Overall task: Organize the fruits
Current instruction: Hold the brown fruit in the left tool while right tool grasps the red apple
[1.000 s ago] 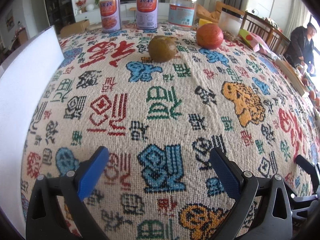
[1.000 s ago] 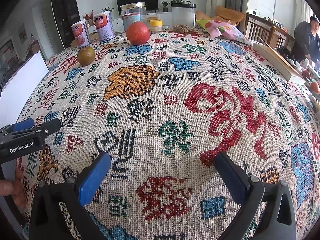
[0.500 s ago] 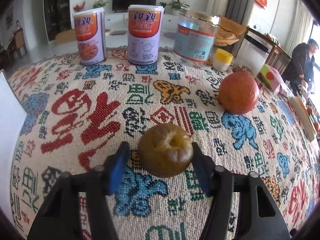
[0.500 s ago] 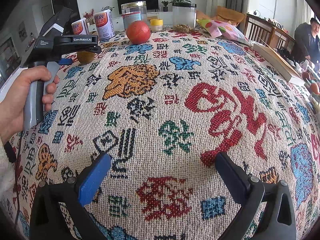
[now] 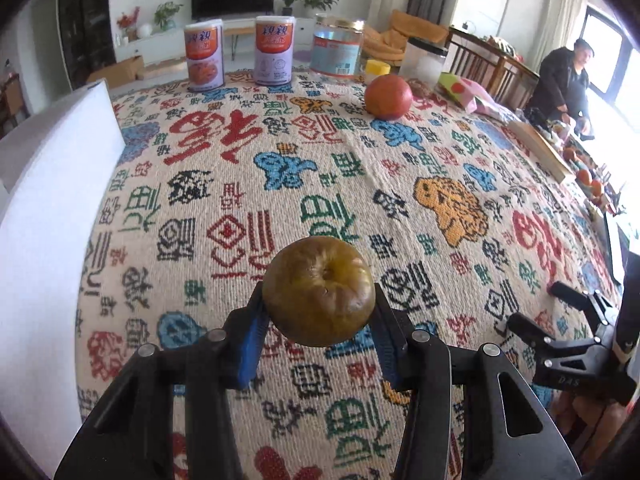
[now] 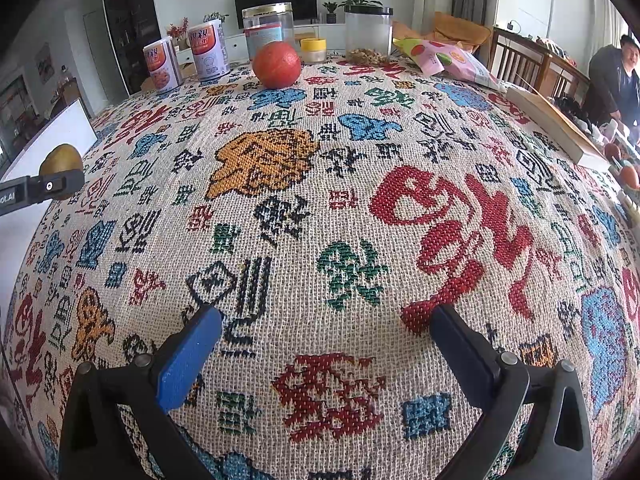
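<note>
My left gripper [image 5: 319,322] is clamped on the brown-green fruit [image 5: 319,291], blue pads pressing both its sides, fruit held clear above the patterned tablecloth [image 5: 360,184]. It's round, no real long axis; its dimpled end faces up toward the camera. The orange fruit [image 5: 388,97] sits far back near the cans [image 5: 204,56]. My right gripper [image 6: 326,334] is wide open, holding nothing, over bare cloth.

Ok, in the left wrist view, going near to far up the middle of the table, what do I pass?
Left gripper with its jaws shut on the brown-green fruit → open patterned tablecloth → orange-red fruit → the two labelled cans and the clear jar at the far edge.
</note>
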A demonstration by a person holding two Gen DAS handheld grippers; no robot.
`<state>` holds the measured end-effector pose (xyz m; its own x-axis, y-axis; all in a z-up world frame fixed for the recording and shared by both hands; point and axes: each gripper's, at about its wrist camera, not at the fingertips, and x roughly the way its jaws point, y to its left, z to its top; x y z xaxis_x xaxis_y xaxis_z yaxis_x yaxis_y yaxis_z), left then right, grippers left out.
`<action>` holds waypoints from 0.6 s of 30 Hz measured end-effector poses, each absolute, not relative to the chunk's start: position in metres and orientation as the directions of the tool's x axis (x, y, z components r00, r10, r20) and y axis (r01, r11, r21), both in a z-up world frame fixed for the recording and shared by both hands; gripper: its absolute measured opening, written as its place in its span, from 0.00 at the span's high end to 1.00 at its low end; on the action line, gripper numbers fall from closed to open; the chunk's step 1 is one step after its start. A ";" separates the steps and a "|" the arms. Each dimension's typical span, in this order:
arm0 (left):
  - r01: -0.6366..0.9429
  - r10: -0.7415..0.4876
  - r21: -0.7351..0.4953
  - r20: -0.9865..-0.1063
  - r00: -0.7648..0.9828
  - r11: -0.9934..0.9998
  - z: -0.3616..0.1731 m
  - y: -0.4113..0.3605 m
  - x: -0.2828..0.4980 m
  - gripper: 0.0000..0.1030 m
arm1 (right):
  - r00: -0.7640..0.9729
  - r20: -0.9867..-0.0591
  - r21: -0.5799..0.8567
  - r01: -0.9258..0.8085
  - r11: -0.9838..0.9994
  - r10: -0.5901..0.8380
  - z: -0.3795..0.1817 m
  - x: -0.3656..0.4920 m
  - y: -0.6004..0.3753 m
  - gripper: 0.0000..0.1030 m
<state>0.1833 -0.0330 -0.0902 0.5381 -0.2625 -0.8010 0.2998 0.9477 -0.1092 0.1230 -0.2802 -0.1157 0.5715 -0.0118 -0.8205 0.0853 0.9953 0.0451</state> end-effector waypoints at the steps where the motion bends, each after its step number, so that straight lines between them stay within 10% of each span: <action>1: 0.307 -0.256 -0.096 -0.803 0.538 0.947 -0.096 -0.035 0.177 0.52 | 0.572 -0.820 0.045 0.085 0.995 -0.012 -0.116 0.123 -0.280 0.00; 6: 0.274 -0.203 -0.049 -0.797 0.569 0.960 -0.119 -0.039 0.176 0.45 | 0.571 -0.821 0.044 0.085 0.995 -0.013 -0.116 0.123 -0.281 0.00; 8: 0.242 -0.163 -0.016 -0.784 0.599 0.970 -0.119 -0.038 0.179 0.16 | 0.571 -0.821 0.042 0.086 0.995 -0.014 -0.116 0.123 -0.281 0.00; 18: 0.247 -0.149 0.000 -0.799 0.582 0.969 -0.128 -0.038 0.186 0.06 | 0.570 -0.822 0.039 0.095 0.995 -0.022 -0.114 0.119 -0.281 0.00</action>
